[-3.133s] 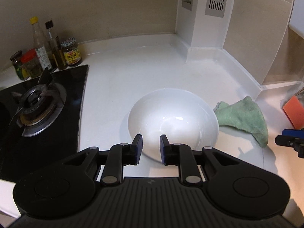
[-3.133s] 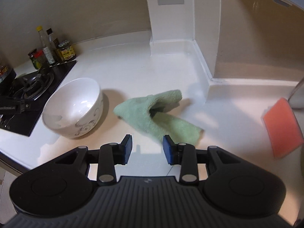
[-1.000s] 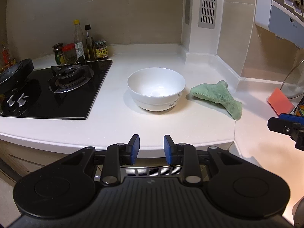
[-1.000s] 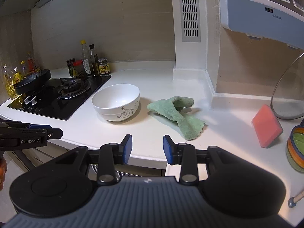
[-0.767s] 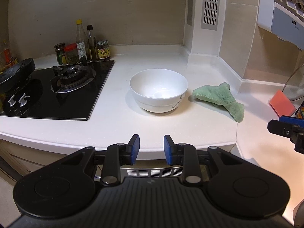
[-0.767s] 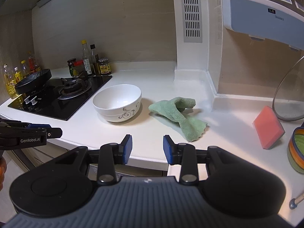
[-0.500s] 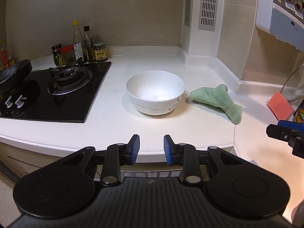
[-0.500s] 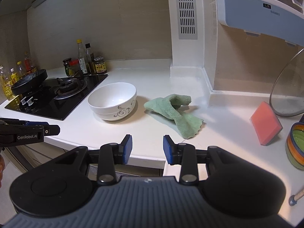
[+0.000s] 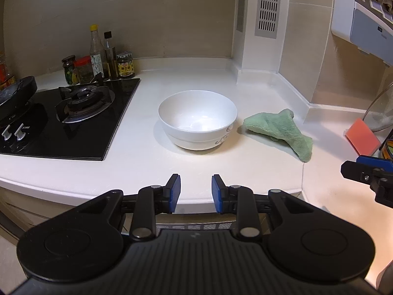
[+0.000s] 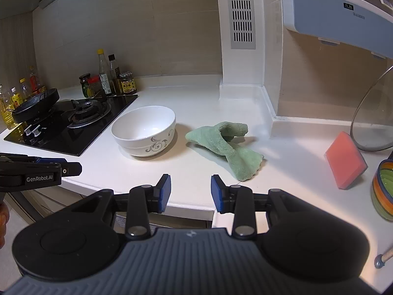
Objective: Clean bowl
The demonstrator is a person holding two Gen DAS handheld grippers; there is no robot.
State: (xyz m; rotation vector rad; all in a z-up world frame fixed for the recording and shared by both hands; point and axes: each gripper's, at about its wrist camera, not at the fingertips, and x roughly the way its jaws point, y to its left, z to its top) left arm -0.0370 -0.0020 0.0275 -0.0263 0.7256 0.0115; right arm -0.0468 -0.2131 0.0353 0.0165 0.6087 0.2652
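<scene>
Countertop [image 10: 196, 172]; left claw [image 10: 73, 168] reads "GenRobot.AI".

1. Your bowl [image 9: 197, 120] looks like glossy glazed ceramic.
2. The green cloth [image 9: 280, 129] in front of you is fluffy, matt terry.
3. Your counter [image 9: 152, 162] is smooth with a soft sheen.
4. The hob [image 9: 73, 125] is glossy black glass.

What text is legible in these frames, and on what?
"GenRobot.AI": white print on the side of the left gripper, seen from the right wrist view.
Wall unit: small dark print, too small to read.
Yellow jar label: characters too blurred to read.
Bottle labels: too blurred to read.
Stove knob marking: too small to read.
Bowl: grey scroll pattern only, no text.
</scene>
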